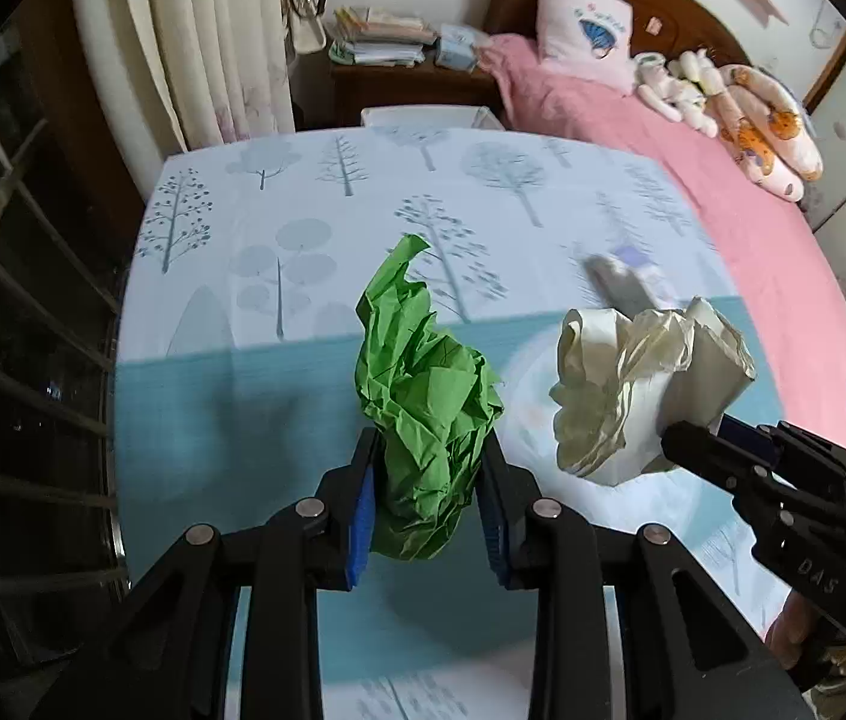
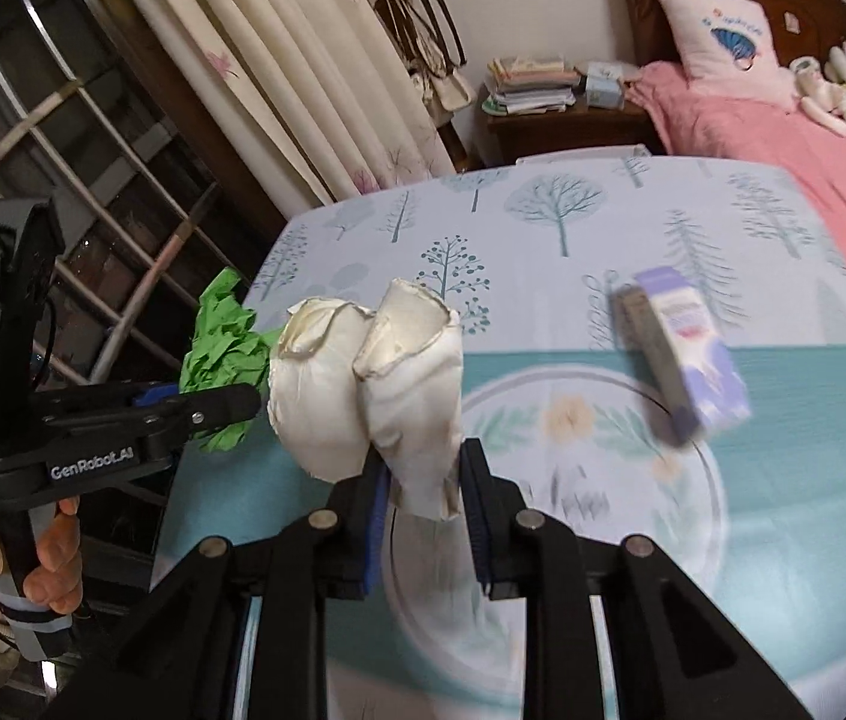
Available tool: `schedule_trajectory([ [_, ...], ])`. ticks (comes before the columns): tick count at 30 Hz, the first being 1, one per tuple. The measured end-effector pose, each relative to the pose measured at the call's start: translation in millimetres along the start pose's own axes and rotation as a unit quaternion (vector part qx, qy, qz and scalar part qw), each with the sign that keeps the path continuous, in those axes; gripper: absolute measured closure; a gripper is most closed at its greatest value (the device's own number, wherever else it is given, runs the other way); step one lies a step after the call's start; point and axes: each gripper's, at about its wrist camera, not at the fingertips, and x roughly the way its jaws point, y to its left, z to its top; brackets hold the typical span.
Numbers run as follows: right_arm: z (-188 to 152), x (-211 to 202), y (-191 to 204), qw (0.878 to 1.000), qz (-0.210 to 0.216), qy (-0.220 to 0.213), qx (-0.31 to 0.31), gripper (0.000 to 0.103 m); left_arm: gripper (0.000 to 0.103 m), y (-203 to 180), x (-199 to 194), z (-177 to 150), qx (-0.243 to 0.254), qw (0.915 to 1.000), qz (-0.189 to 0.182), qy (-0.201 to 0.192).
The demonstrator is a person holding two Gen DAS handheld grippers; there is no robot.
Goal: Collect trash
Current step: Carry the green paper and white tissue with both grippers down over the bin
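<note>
My left gripper [image 1: 428, 480] is shut on a crumpled green paper [image 1: 423, 396] and holds it above the table. It also shows in the right wrist view [image 2: 225, 348], at the left. My right gripper [image 2: 423, 480] is shut on a crumpled white paper [image 2: 375, 384], held above the table; that paper shows in the left wrist view [image 1: 639, 384] at the right. A small purple-and-white carton [image 2: 687, 354] lies on the table beyond the right gripper, blurred; it is partly hidden behind the white paper in the left wrist view [image 1: 633, 276].
The table wears a blue tree-print cloth [image 1: 303, 228]. A white bin [image 1: 429, 117] stands behind its far edge. A pink bed [image 1: 693, 168] lies at the right, a nightstand with books [image 1: 381, 36] at the back, and a window with a grille [image 1: 15, 300] at the left.
</note>
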Motion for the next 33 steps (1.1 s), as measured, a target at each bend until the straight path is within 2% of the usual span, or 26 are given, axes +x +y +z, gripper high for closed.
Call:
schedule_trajectory([
  [11,-85,-138,-2,0.998,0.000,-0.048,-0.037,0.080,0.075,-78,-110,-118,-0.009,0.9978,-0.003,-0.066],
  [20,-156,-221,-5,0.994,0.015,-0.077,-0.070,0.080,0.075,-157,-178,-211,-0.003,0.9935,0.010,-0.113],
  [26,-204,-254,-12,0.993,0.027,-0.069,-0.087,0.080,0.075,-198,-197,-263,-0.001,0.9935,0.013,-0.113],
  [33,-256,-264,-30,0.996,0.014,-0.040,-0.078,0.080,0.075,-230,-193,-321,0.000,0.9972,0.012,-0.074],
])
